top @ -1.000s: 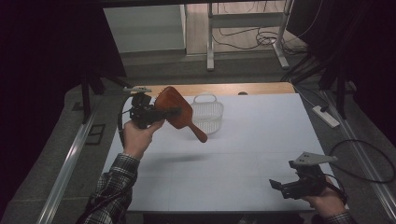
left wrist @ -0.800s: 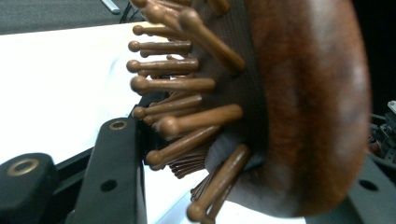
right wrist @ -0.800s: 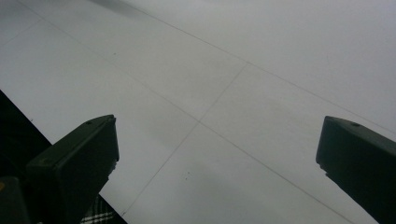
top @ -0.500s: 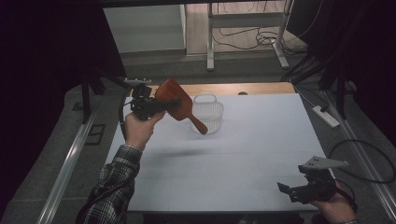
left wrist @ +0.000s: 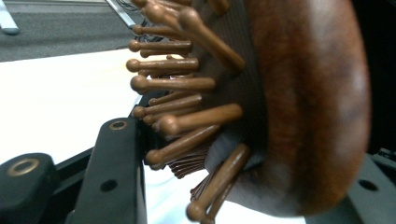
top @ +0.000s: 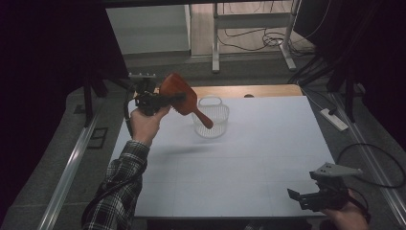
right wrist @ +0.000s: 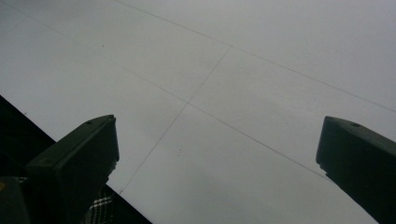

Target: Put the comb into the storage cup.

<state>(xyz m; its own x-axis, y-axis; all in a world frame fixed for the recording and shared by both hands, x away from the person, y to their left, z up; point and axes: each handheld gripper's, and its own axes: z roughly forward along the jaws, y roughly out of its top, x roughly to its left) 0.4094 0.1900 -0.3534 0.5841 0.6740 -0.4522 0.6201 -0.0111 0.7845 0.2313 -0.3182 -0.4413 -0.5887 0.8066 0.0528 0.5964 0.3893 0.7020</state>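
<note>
My left gripper [top: 171, 99] is shut on the head of a brown wooden hairbrush [top: 179, 93], lifted above the table's far left. The brush handle [top: 203, 118] slants down to the right, toward a white wire basket [top: 211, 117] that stands just behind it. In the left gripper view the brush's wooden back [left wrist: 308, 102] and its round-tipped pins [left wrist: 187, 84] sit between the black jaws. At the table's near right corner, my right gripper [top: 299, 199] is held low; in the right gripper view its jaws stand wide apart over bare white table [right wrist: 233, 93], so my right gripper [right wrist: 217, 163] is open with nothing in it.
The white table [top: 249, 158] has a wooden strip [top: 258, 90] along its far edge. Beyond it are grey floor, metal desk legs [top: 215, 33] and cables. A white power strip [top: 333, 120] lies on the floor at the right. Dark curtains flank both sides.
The left hand has carried the hairbrush to the right and a little up, toward the basket. The right gripper has hardly moved.
</note>
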